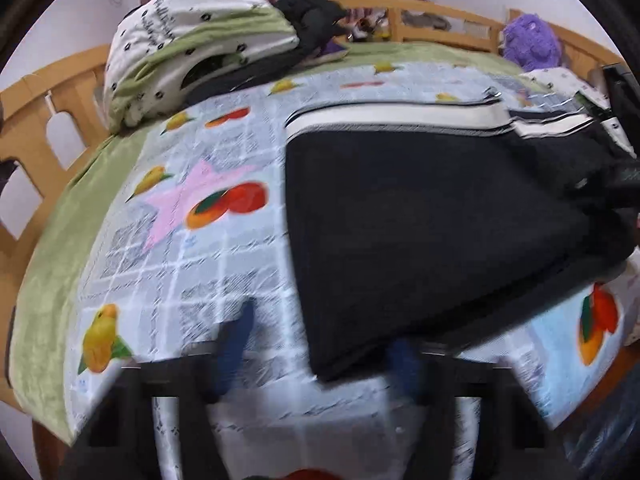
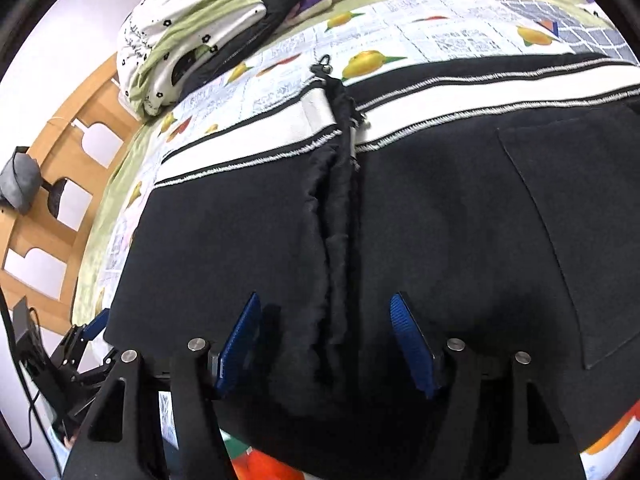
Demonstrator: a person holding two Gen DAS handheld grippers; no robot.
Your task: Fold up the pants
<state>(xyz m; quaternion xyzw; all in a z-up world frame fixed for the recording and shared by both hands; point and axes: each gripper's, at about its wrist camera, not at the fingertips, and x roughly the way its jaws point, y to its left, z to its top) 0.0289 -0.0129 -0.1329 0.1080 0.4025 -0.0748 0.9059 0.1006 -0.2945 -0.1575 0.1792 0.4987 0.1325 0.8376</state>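
Observation:
Black pants with a white, black-striped waistband lie flat on the fruit-print sheet. My left gripper is low at the pants' near left corner. Its blue pads stand apart, the right one at the cloth's edge and the left one over bare sheet; the view is blurred. In the right wrist view my right gripper hovers over the pants, open, with the raised middle seam fold between its pads and untouched by them. The left gripper shows at the pants' left edge.
A folded white-and-green quilt and dark clothes are piled at the bed's far left. A purple plush sits far right. A wooden rail runs around the bed. A grey bundle hangs outside it.

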